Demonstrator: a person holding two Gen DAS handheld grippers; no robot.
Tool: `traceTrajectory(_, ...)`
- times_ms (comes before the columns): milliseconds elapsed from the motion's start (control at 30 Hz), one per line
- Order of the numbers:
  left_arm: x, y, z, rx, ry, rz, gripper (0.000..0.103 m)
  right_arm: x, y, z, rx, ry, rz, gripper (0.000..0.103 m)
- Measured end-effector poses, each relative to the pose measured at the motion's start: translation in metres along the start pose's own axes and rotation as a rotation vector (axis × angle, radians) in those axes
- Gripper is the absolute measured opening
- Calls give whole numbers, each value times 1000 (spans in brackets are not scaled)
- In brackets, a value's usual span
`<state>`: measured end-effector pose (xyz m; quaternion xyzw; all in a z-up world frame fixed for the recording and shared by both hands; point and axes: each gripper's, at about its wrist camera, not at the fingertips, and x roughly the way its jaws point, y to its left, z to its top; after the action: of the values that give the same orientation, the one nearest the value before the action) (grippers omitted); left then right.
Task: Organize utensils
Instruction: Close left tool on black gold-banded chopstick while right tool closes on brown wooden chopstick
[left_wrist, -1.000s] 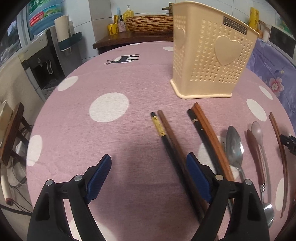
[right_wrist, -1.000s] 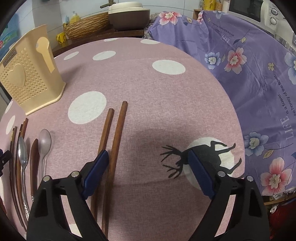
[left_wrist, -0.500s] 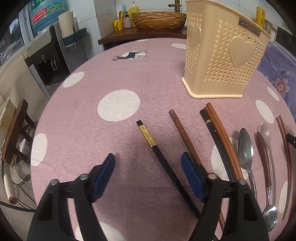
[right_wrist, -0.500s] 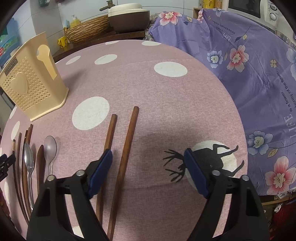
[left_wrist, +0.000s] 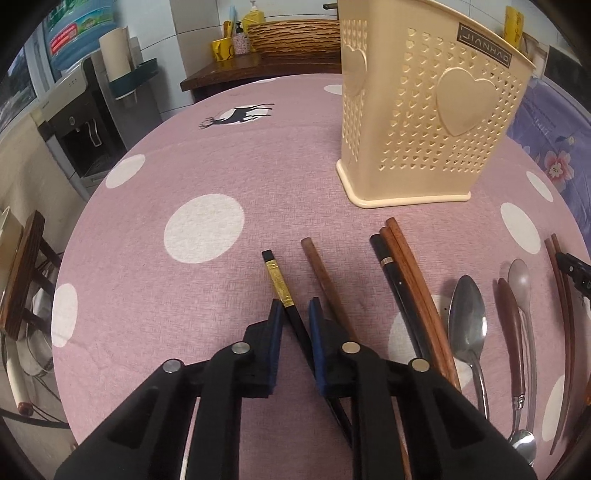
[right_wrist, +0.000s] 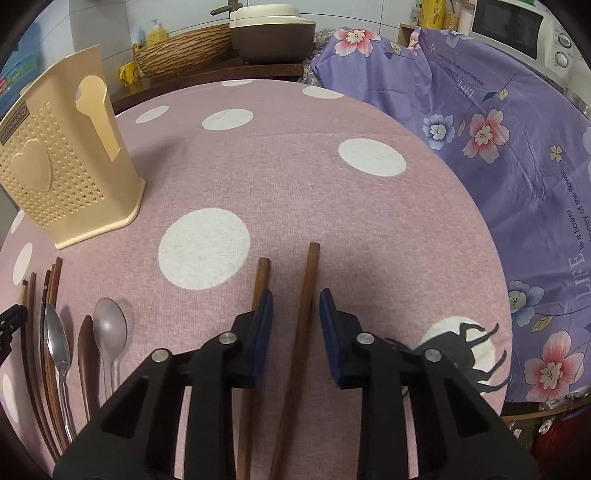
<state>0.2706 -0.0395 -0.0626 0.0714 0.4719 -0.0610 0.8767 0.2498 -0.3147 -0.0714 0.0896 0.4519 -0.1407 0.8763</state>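
Note:
My left gripper (left_wrist: 295, 310) has its jaws narrowed around a black chopstick with a gold band (left_wrist: 280, 288) that lies on the pink tablecloth; small gaps still show on both sides. A brown chopstick (left_wrist: 325, 280) lies just right of it. My right gripper (right_wrist: 295, 306) has its jaws narrowed around a brown wooden chopstick (right_wrist: 304, 302) without touching it; its twin (right_wrist: 258, 284) lies just outside the left pad. The cream perforated utensil holder (left_wrist: 424, 110) stands upright beyond; it also shows in the right wrist view (right_wrist: 62, 170).
Between the grippers lie a black and two brown chopsticks (left_wrist: 406, 280), a metal spoon (left_wrist: 467, 321), a brown-handled utensil (left_wrist: 511, 325) and a pale spoon (left_wrist: 519, 277). A purple floral cloth (right_wrist: 498, 147) hangs right of the table. A sideboard with a wicker basket (left_wrist: 291, 35) stands behind.
Both grippers have narrowed from wide open. The left one has shifted over the black gold-banded chopstick, which now lies apart from its brown neighbour. The right one has centred on the right brown chopstick.

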Motion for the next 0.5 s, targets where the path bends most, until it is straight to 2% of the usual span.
traceTrajectory(200, 2, -1, 6, 12, 0, 4, 13, 3, 3, 3, -6, -3, 2, 17)
traceTrajectory(300, 2, -1, 6, 11, -6, 3, 12, 3, 4, 4, -14, -5, 3, 9)
traceTrajectory(500, 4, 0, 9, -9, -14, 1, 8, 3, 2, 3, -11, -10, 18, 8)
